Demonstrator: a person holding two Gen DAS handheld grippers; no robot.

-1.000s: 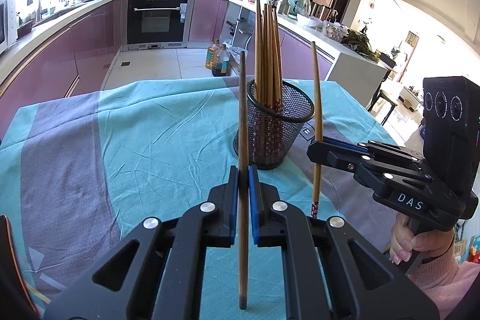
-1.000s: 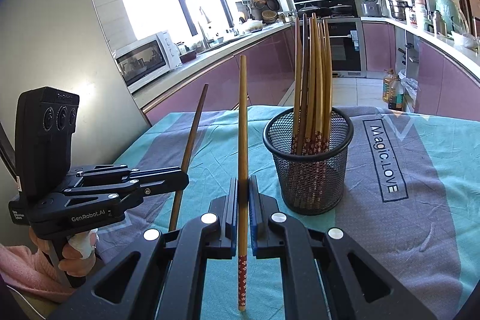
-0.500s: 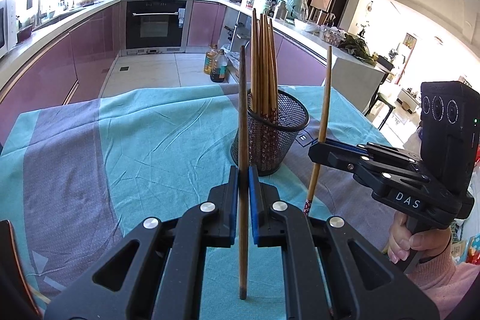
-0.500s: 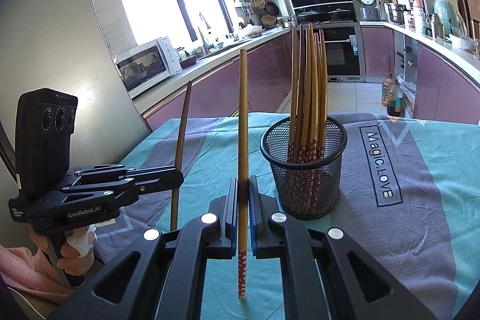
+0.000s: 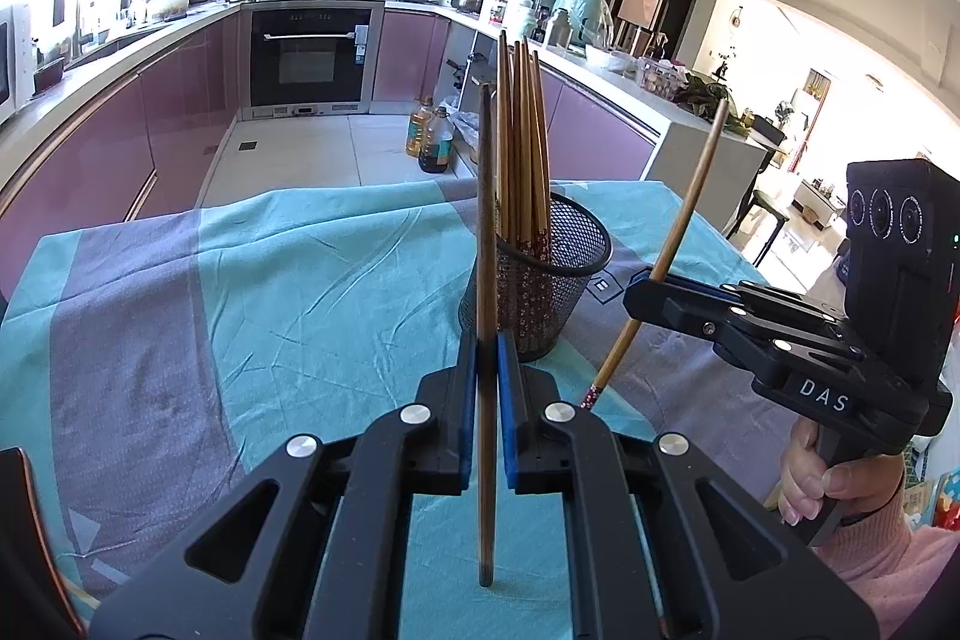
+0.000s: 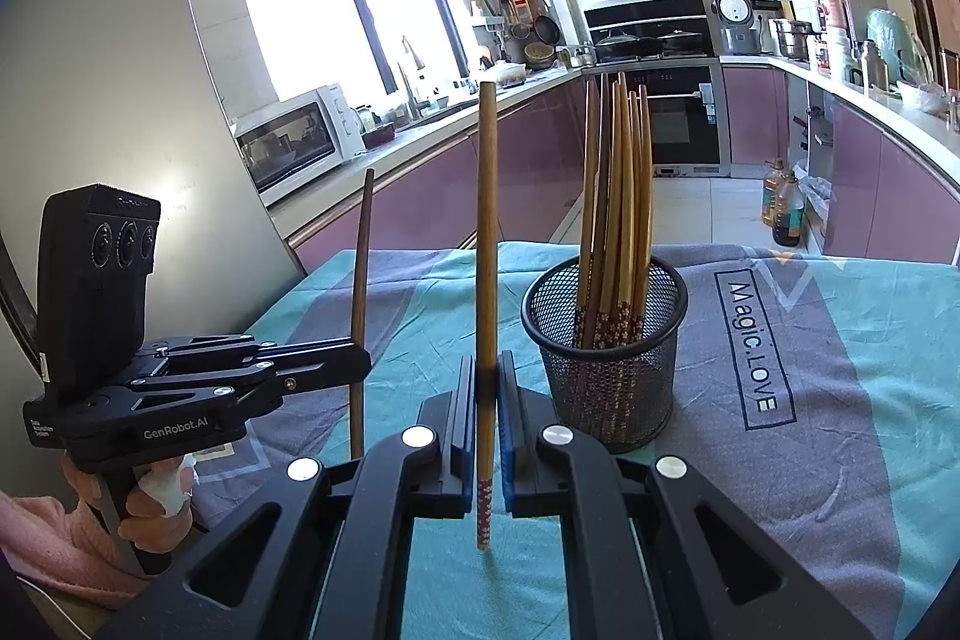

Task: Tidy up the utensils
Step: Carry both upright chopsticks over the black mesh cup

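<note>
A black mesh holder (image 5: pixel 543 280) (image 6: pixel 606 346) stands on the table with several wooden chopsticks (image 5: pixel 522 148) (image 6: pixel 618 196) upright in it. My left gripper (image 5: pixel 487 370) (image 6: pixel 354 364) is shut on a brown chopstick (image 5: pixel 487 250) (image 6: pixel 360 280), held upright just in front of the holder. My right gripper (image 6: pixel 487 388) (image 5: pixel 645 286) is shut on a chopstick with a patterned end (image 6: pixel 487 250) (image 5: pixel 672 244); in the left wrist view it tilts, to the right of the holder.
The table wears a teal and grey cloth (image 5: pixel 240 292) (image 6: pixel 810 400) printed "Magic.LOVE". Purple kitchen cabinets (image 5: pixel 150 130), an oven (image 5: pixel 309 58) and oil bottles on the floor (image 5: pixel 432 136) lie beyond the far edge.
Both grippers have risen and drawn back a little with their chopsticks. The right chopstick now tilts more to the right. The holder looks lower and farther.
</note>
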